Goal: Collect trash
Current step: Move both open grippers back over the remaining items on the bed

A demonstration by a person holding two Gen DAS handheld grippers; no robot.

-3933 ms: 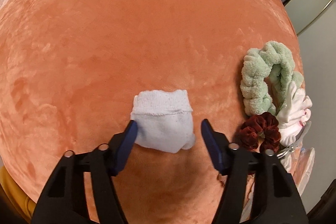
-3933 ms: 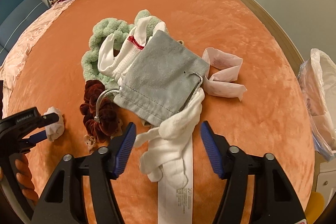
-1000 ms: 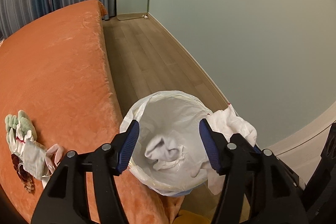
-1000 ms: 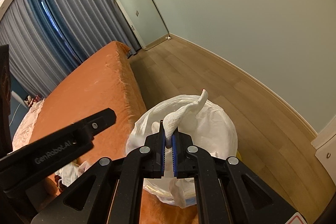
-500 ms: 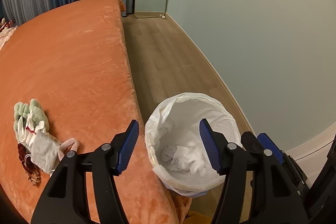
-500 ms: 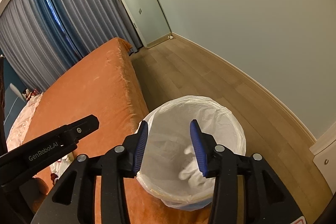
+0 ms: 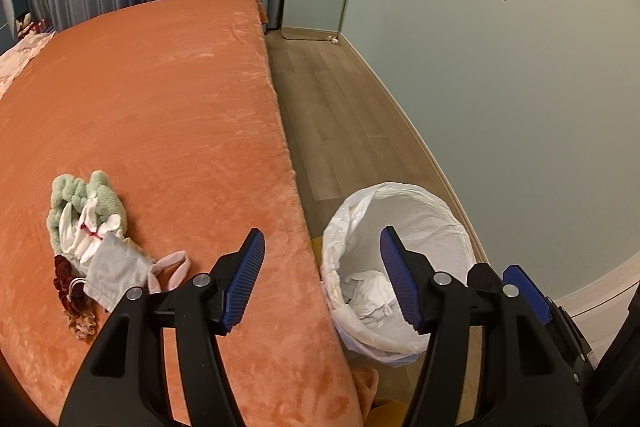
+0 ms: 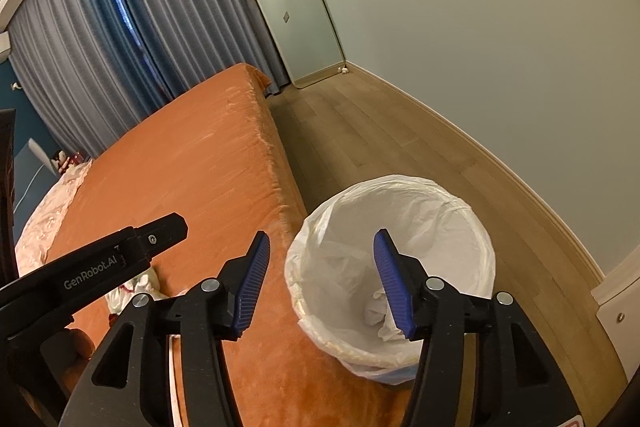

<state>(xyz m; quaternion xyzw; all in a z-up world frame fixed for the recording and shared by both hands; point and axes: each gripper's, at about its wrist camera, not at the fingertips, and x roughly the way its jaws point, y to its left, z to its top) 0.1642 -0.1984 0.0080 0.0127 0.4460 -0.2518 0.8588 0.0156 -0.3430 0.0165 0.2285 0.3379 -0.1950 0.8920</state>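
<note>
A bin lined with a white bag (image 7: 420, 211) (image 8: 400, 195) stands on the floor against the bed's edge, with crumpled white cloth (image 7: 370, 293) (image 8: 378, 311) inside. My left gripper (image 7: 322, 279) is open and empty over the bed's edge, beside the bin. My right gripper (image 8: 320, 283) is open and empty above the bin's near rim. A pile stays on the orange bed (image 7: 160, 107): a green fluffy band (image 7: 86, 191), a grey pouch (image 7: 114, 273), white cloth (image 7: 86, 231), a dark red scrunchie (image 7: 66, 283) and a pink strip (image 7: 174, 265).
The wooden floor (image 7: 340, 107) runs between the bed and the pale wall (image 7: 520, 107). A mirror (image 8: 292, 7) leans on the far wall by grey curtains (image 8: 120, 47). The left gripper's body (image 8: 92, 267) shows at the left of the right wrist view.
My right gripper let a white cloth fall into the bin and opened wider. Both grippers drew back leftward from the bin, bringing more of the bed and pile into view.
</note>
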